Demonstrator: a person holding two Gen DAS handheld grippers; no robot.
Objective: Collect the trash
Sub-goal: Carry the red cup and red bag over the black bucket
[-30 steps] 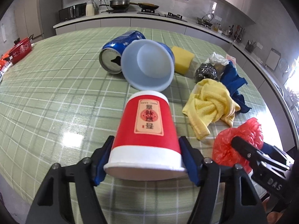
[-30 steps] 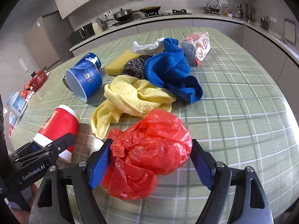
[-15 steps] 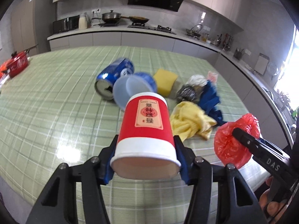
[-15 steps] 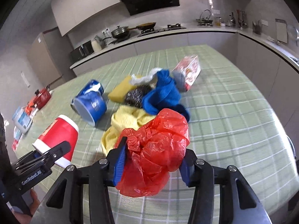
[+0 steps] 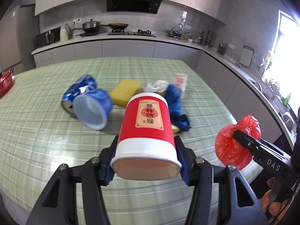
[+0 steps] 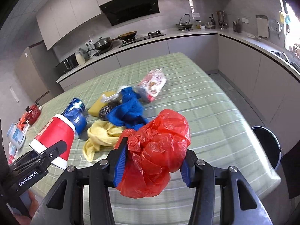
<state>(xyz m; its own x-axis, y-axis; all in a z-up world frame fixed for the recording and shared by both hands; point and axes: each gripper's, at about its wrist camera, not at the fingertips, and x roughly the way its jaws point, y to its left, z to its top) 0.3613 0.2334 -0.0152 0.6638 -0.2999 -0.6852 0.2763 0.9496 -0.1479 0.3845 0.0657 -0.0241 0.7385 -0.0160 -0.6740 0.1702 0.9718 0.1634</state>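
Note:
My left gripper (image 5: 146, 161) is shut on a red paper cup (image 5: 148, 131) with a white rim and holds it above the table; the cup also shows in the right wrist view (image 6: 54, 138). My right gripper (image 6: 151, 161) is shut on a crumpled red plastic bag (image 6: 157, 153), lifted off the table; the bag also shows in the left wrist view (image 5: 238, 146). A black trash bin (image 6: 268, 146) stands on the floor right of the table.
On the green checked table (image 5: 37, 131) lie a blue can (image 5: 78, 90), a blue cup (image 5: 91, 110), a yellow sponge (image 5: 125, 91), a blue cloth (image 6: 127, 110), a yellow cloth (image 6: 101, 136), a steel scourer (image 6: 107, 109) and a snack packet (image 6: 153, 84). A red pot (image 6: 32, 112) sits far left.
Both grippers have risen and pulled back from the table, each carrying its item. The table items look smaller and farther, and the trash bin has come into the right wrist view.

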